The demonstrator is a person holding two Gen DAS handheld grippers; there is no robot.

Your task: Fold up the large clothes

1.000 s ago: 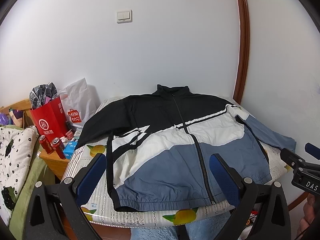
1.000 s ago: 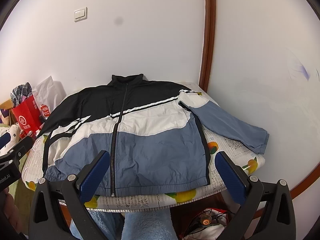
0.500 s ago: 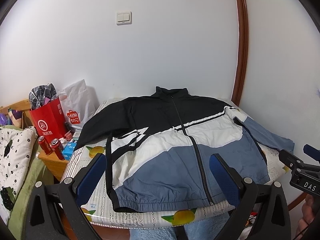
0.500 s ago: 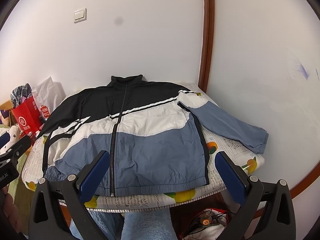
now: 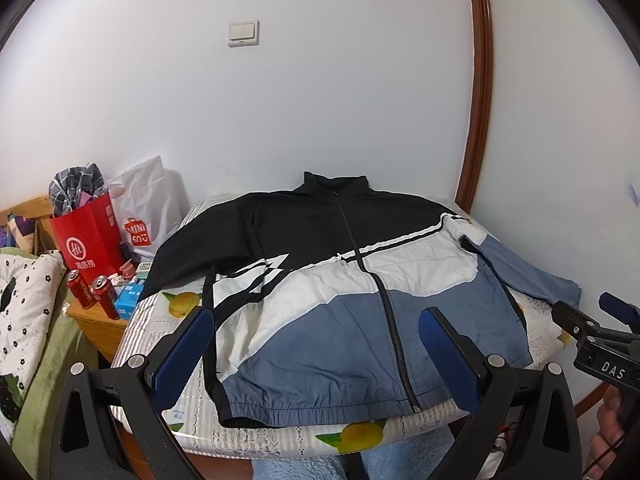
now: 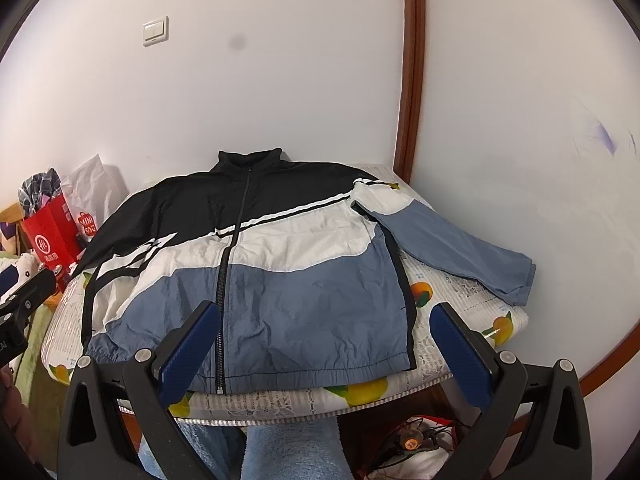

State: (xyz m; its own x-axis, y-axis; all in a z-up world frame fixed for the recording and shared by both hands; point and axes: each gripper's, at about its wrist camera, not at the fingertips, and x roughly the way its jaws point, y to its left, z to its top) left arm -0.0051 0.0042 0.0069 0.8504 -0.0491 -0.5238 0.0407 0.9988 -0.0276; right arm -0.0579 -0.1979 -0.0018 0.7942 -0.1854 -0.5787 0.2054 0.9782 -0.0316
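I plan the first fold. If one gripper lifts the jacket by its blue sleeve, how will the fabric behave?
The jacket looks thin and crinkled, so probably floppy and light. Its blue sleeve would likely drape and trail. The sheen suggests slippery cloth; pinch firmly.

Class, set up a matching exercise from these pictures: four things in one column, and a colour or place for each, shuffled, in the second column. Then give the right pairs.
Things:
1. jacket collar
2. paper bag
3. light switch
4. drink cans

Colour or place:
A. on the white wall above the table
B. black, at the far end of the jacket
C. standing on the wooden bedside stand
D. red, with checked cloth sticking out of the top

Pairs: 1-B, 2-D, 3-A, 4-C
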